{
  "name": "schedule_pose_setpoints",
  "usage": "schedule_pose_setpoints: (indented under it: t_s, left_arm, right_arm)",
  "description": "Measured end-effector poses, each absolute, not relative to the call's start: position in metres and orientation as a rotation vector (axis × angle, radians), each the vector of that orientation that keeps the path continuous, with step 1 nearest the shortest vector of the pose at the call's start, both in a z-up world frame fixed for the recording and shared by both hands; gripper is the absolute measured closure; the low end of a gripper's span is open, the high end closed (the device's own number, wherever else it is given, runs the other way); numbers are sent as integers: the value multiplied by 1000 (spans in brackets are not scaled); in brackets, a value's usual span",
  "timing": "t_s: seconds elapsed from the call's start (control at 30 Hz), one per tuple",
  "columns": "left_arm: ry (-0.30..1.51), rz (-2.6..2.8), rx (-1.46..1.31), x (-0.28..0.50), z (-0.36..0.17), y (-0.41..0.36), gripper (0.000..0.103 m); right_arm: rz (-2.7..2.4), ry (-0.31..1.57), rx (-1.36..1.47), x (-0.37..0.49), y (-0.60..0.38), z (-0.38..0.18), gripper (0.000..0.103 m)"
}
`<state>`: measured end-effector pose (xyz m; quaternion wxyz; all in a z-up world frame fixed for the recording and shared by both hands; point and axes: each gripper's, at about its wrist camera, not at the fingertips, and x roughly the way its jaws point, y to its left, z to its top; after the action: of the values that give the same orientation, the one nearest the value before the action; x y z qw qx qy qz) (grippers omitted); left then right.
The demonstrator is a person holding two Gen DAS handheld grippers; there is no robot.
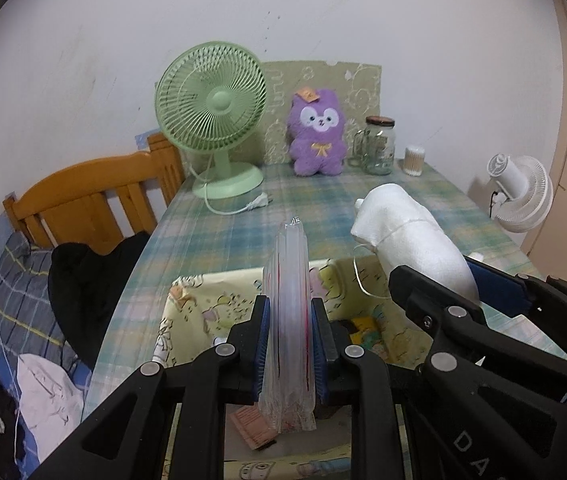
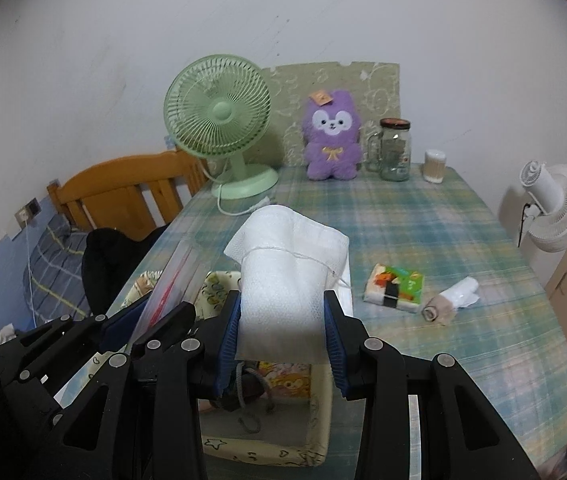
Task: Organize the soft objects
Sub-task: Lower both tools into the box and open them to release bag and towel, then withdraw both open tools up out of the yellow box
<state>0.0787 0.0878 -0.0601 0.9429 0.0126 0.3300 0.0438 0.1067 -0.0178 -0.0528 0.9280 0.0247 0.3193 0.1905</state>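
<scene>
My left gripper (image 1: 290, 340) is shut on a clear plastic bag with red lines (image 1: 289, 320) and holds it upright over the yellow cartoon-print fabric box (image 1: 203, 304). My right gripper (image 2: 283, 332) is shut on a white foam roll tied with string (image 2: 287, 264), also above the box (image 2: 315, 412). The roll shows at the right in the left wrist view (image 1: 411, 236). A tissue pack (image 2: 395, 286) and a small rolled cloth (image 2: 449, 300) lie on the checked tablecloth (image 2: 443, 220) to the right. A purple plush toy (image 2: 333, 136) sits at the back.
A green desk fan (image 2: 219, 120) with its cord stands at the back left, a glass jar (image 2: 395, 150), a glass mug and a cotton swab holder (image 2: 434, 166) at the back right. A white fan (image 2: 551, 208) is beyond the right edge. A wooden bed (image 1: 95, 196) with clothes lies left.
</scene>
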Motion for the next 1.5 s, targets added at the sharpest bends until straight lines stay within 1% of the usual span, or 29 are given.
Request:
schedule_pose_setpoints:
  t_s: [0.3,0.33,0.4,0.43,0.5,0.57,0.77,0.93,1.03,1.1,1.13,1.17,1.3,1.37,1.5]
  left_arm:
    - [745,128,9,83,-82,107,83]
    - [750,132,9,83,-85,109,79]
    - [761,138,1,83,-89,112,70]
    - [760,146,-1,82,-91,114,63]
    - [760,153,0,81,-93,115,58]
    - [773,144,-10,81,-96,116,46]
    - [797,144,-9,80,-101,117,37]
    - [804,148,6,75,-101,115,37]
    - [805,156,11,72,-101,115,36]
    - [808,150,4,69,-100,115,32]
    - [811,132,-18,67,-99,115,27]
    - [810,124,-29,65,-98,115,23]
    - [781,125,-33,58,-89,110,22]
    - [767,124,-30,54,-85,106,18]
    - [747,119,-31,48,-79,101,17]
  right_arm:
    - [437,708,36,110,2,-72,60]
    - [441,713,34,110,4,-74,60]
    - [448,726,29,111,9,-78,60]
    - [452,733,27,111,10,-80,60]
    - [458,747,28,112,13,-84,60]
    - [459,761,27,113,15,-87,60]
    - [468,801,48,114,16,-94,59]
    - [462,820,47,112,16,-95,57]
    - [456,829,33,110,15,-94,53]
    - [458,828,18,107,15,-93,45]
    - [462,827,20,106,13,-92,35]
    - [464,823,25,104,11,-91,29]
    - [460,790,25,97,6,-83,25]
    - [454,775,24,94,3,-79,24]
    - [448,753,25,88,-3,-73,22]
